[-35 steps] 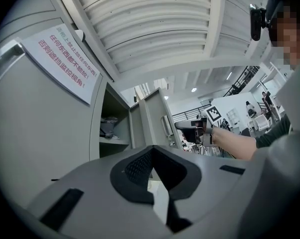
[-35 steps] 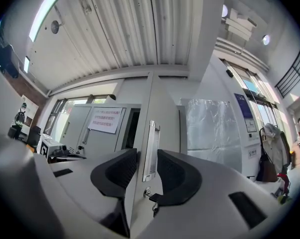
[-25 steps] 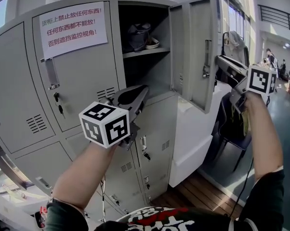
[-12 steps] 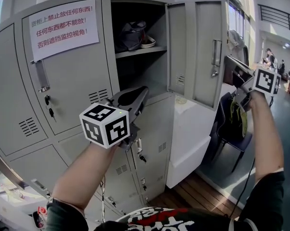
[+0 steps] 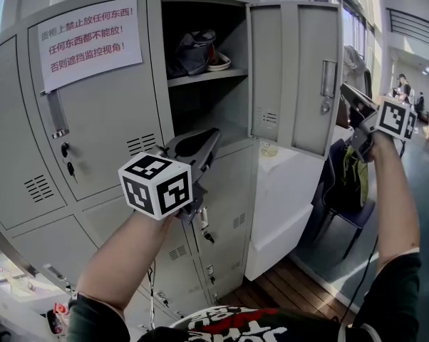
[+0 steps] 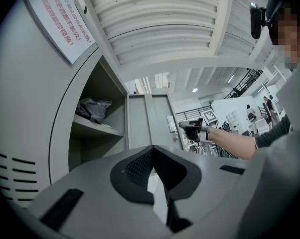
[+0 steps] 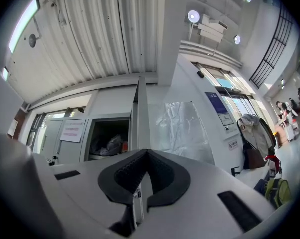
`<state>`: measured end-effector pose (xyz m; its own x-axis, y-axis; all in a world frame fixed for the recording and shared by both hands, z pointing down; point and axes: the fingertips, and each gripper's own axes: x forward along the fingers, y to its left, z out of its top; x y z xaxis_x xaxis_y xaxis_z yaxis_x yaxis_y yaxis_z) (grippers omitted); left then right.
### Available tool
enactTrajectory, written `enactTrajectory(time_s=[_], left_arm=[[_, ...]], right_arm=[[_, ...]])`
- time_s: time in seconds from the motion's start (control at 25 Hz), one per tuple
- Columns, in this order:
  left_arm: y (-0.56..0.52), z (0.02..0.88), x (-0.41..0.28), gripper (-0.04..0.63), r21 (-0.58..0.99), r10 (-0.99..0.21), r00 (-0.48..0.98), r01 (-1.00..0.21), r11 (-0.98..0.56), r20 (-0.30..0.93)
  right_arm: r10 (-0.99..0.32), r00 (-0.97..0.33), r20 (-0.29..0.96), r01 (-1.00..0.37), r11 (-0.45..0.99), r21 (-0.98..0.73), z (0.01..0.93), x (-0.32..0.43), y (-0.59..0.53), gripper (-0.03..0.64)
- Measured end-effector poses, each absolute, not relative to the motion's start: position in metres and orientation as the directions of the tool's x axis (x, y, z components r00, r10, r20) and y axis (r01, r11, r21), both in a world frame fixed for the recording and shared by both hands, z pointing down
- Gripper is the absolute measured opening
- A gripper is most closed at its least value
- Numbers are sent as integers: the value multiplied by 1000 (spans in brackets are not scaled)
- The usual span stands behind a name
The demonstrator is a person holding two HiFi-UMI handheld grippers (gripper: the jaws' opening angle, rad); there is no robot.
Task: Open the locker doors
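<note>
Locker door (image 5: 294, 77) stands swung wide, so the right gripper (image 5: 346, 91) beside it has just been closing empty, while the left gripper (image 5: 213, 134) waits clenched.

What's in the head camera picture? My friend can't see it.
A grey locker door stands swung open, showing a dark bundle on the shelf. The right gripper, jaws just closed and empty, is beside the door; the left gripper points at the lockers.

My left tool (image 5: 212, 137): jaws together, empty, tilted slightly up, forearm raised. My right tool (image 5: 346, 91): arm stretched out, jaws just closed, nothing between them.
</note>
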<state>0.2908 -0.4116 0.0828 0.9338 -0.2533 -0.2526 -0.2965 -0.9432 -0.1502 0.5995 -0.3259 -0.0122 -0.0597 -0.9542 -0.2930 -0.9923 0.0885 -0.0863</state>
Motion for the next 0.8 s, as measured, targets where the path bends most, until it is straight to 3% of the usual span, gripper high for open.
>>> enactTrajectory(time_s=[0.8], left_arm=[[-421,88,307,8,-142,-294,925,-334,-932,-243]], right_arm=[[-943,-58,-329,-995,81,-56,-20,627,-339,35]])
